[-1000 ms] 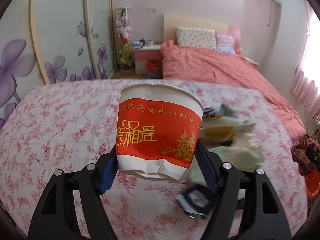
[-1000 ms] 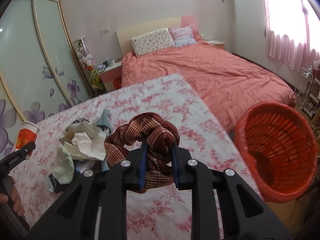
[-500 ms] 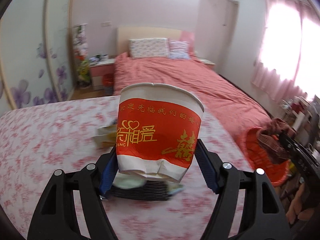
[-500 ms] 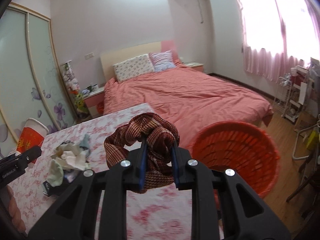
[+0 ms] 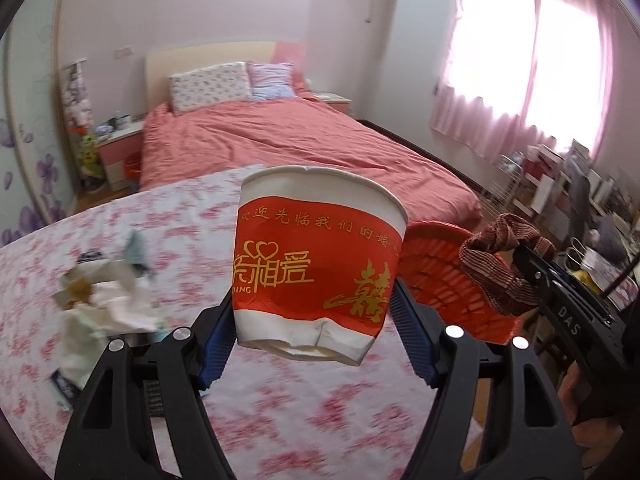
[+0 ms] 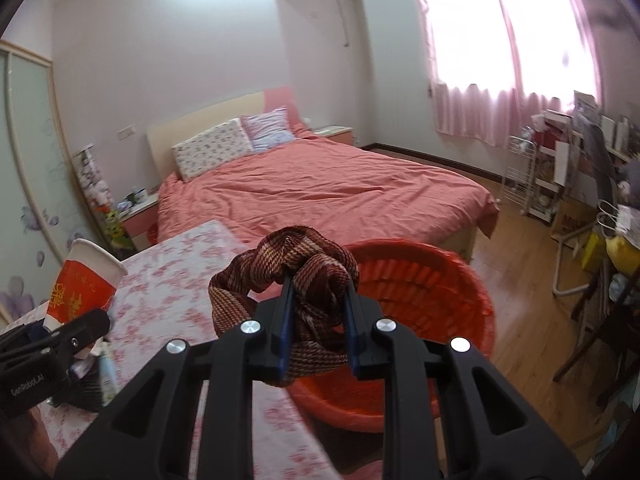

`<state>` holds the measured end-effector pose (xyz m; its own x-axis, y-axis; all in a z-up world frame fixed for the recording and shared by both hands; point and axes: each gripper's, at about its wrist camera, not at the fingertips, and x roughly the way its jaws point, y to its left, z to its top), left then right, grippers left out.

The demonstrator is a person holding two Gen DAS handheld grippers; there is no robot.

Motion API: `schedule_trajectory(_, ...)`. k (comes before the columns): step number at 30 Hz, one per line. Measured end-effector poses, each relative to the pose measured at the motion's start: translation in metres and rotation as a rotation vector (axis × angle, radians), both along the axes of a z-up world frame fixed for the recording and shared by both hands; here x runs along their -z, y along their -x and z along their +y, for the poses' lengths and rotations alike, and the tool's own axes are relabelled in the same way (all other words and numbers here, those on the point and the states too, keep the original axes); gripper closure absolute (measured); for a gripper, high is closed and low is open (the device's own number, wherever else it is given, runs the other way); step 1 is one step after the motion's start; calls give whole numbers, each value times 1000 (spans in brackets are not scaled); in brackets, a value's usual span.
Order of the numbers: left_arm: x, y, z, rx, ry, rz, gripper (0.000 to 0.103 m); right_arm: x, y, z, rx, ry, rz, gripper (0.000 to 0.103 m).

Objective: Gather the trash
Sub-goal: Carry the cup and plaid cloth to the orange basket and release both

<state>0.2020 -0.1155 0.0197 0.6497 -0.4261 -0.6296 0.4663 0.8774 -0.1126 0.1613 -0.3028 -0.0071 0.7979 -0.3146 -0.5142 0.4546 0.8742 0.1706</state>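
— Holding both grippers tilted down toward the red basket; what's my left gripper got?
— Clamped on a red-banded paper cup, "DING" legible, beside the basket.
— My right gripper?
— Pinching a brown woven cloth between its fingers, over the basket's near rim.

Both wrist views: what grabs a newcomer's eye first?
The red-and-white paper cup, clamped between the left gripper fingers, fills the left view's centre. In the right view, a bunched brown woven cloth is pinched in the right gripper, in front of the orange basket by the floral table.
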Motion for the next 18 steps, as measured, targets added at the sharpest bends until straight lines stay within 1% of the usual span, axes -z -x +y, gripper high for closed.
schedule_trajectory(5,5,2,-39,83,2,15,32,11,4,-39,63,-34,7,81)
schedule_trajectory(9,13,1,-71,140,-16,22,32,20,3,-67,93,-68,13,81)
schedule_trajectory(14,27,-5,-106,191,-37,47,32,29,-4,-88,110,-104,25,80)
schedule_trajectory(17,33,-7,-119,217,-63,55,31,35,-8,-102,113,-140,34,76)
schedule_trajectory(18,35,-8,-123,224,-72,59,31,37,-10,-106,111,-157,37,73)
